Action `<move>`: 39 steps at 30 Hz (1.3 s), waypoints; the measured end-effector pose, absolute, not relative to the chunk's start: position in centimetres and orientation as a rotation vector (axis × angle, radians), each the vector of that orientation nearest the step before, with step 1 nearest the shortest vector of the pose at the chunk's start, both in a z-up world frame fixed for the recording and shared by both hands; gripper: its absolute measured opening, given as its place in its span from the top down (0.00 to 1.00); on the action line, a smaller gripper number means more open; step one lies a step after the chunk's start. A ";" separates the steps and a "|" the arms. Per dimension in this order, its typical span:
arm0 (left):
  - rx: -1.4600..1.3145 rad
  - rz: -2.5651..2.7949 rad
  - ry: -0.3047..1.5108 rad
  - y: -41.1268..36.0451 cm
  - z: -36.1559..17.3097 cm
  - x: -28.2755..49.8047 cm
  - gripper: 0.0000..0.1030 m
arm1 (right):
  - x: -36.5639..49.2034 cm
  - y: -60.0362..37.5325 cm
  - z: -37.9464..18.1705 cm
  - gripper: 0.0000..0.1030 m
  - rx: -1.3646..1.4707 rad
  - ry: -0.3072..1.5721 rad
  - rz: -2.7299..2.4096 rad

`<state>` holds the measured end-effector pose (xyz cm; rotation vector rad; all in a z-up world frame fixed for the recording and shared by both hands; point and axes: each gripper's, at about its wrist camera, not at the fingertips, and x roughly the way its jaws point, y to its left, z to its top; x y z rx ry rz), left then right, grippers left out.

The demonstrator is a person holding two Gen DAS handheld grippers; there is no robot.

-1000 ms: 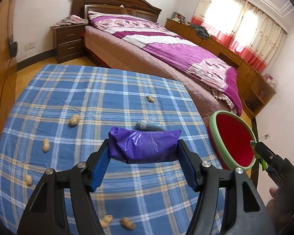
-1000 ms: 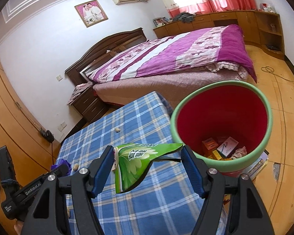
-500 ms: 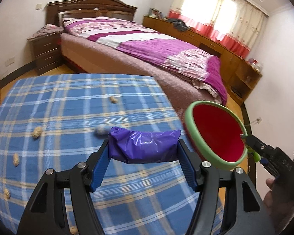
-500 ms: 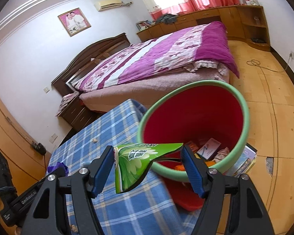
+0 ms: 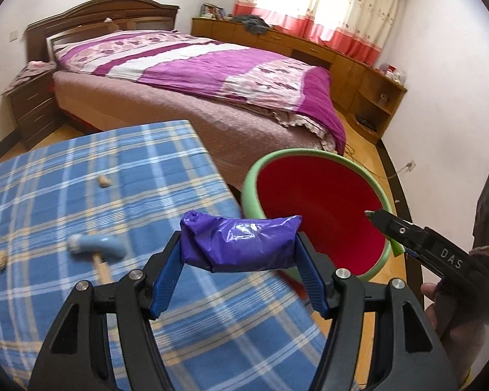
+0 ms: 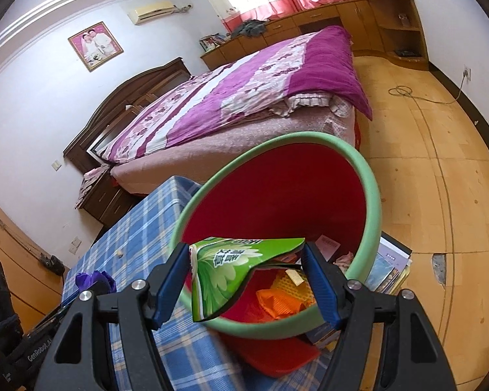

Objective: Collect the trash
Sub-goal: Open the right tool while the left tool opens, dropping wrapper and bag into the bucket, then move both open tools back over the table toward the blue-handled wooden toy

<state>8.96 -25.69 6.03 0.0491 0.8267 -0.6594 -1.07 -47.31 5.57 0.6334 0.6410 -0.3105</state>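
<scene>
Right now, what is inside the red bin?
The red bin holds orange trash, a yellow piece and a small box; the green wrapper hides the rest.

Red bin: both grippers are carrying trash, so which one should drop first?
Right. The right gripper holds the green wrapper at the red bin mouth, its opening just ahead. The left gripper with the purple bag sits short of the rim, above the plaid table edge.

A crumpled purple plastic bag is pinched crosswise between blue fingers above the table's near right edge; a torn green wrapper hangs over the bin's near rim. The red bin with green rim tilts at the table's right, holding orange scraps and packets; peanut shells lie scattered left.
</scene>
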 end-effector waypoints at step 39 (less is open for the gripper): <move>0.125 -0.787 0.875 -34.1 3.1 9.5 0.29 | -2.6 -52.2 5.0 0.24 0.681 0.582 -0.361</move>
